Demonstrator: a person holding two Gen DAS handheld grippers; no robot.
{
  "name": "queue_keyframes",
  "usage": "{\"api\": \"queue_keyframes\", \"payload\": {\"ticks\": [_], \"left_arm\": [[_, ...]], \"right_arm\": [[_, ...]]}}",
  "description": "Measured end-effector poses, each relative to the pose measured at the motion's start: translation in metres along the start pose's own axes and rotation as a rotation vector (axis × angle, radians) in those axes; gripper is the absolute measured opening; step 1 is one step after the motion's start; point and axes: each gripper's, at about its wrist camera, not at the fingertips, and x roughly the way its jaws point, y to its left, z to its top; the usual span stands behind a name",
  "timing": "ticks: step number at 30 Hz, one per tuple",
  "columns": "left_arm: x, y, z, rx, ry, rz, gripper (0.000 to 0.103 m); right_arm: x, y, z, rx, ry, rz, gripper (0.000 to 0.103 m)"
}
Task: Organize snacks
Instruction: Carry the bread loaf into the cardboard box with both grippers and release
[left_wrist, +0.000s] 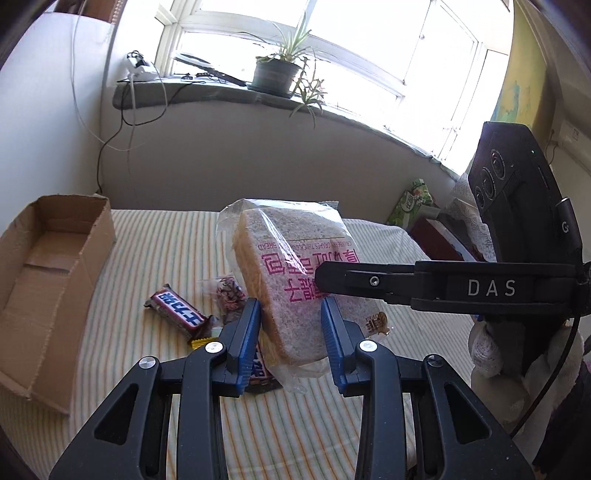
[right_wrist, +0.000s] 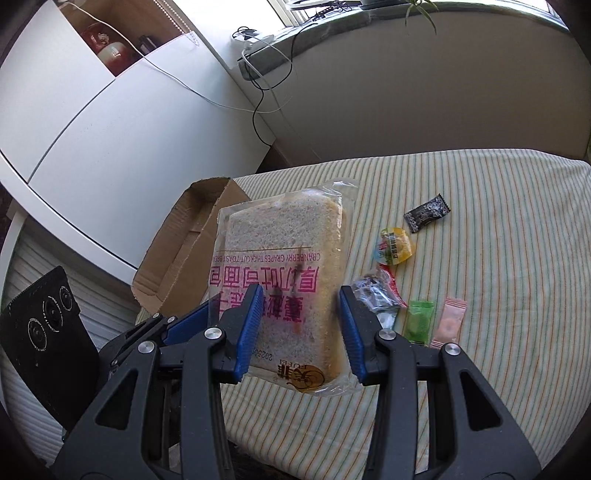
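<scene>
A bagged slice of toast bread with pink print (left_wrist: 291, 280) (right_wrist: 284, 280) is held upright above the striped table. My left gripper (left_wrist: 291, 314) has its blue pads against both faces of the bread. My right gripper (right_wrist: 301, 321) straddles the bread's width; in the left wrist view its black finger (left_wrist: 354, 280) lies across the bag. An open cardboard box (left_wrist: 48, 258) (right_wrist: 181, 254) stands at the table's left. A Snickers bar (left_wrist: 177, 310) and a small clear-wrapped snack (left_wrist: 229, 295) lie under the bread.
Loose snacks lie on the striped cloth (right_wrist: 498, 258): a black packet (right_wrist: 426, 212), a jelly cup (right_wrist: 395, 245), a green sachet (right_wrist: 419, 319), a pink sachet (right_wrist: 448, 323). A green pack (left_wrist: 412, 203) stands at the far right. A white cabinet (right_wrist: 92, 129) is left of the table.
</scene>
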Motion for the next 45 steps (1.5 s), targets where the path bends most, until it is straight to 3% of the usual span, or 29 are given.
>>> {"api": "queue_keyframes", "payload": {"ticks": [12,21,26,33,34,36,45], "left_arm": [[-0.060,0.096,0.005,-0.115,-0.109,0.197,0.032],[-0.081,0.159,0.000,-0.185,-0.109,0.340,0.032],[-0.083,0.177,-0.004,-0.205,-0.106,0.380,0.032],[-0.086,0.190,-0.009,-0.203,-0.106,0.459,0.032],[-0.088,0.191,-0.009,-0.206,-0.111,0.458,0.032],[-0.092,0.188,-0.012,-0.207,-0.113,0.464,0.032],[-0.097,0.163,-0.007,-0.155,-0.133,0.477,0.033]], "right_arm": [[0.074,0.124,0.029,-0.170,0.055,0.114,0.043],[0.139,0.195,0.033,-0.266,0.127,0.182,0.043],[0.158,0.209,0.031,-0.283,0.160,0.195,0.043],[0.170,0.228,0.028,-0.362,0.149,0.137,0.043],[0.168,0.228,0.027,-0.376,0.133,0.109,0.046],[0.162,0.227,0.025,-0.388,0.109,0.088,0.068],[0.126,0.212,0.023,-0.414,0.020,0.021,0.070]]}}
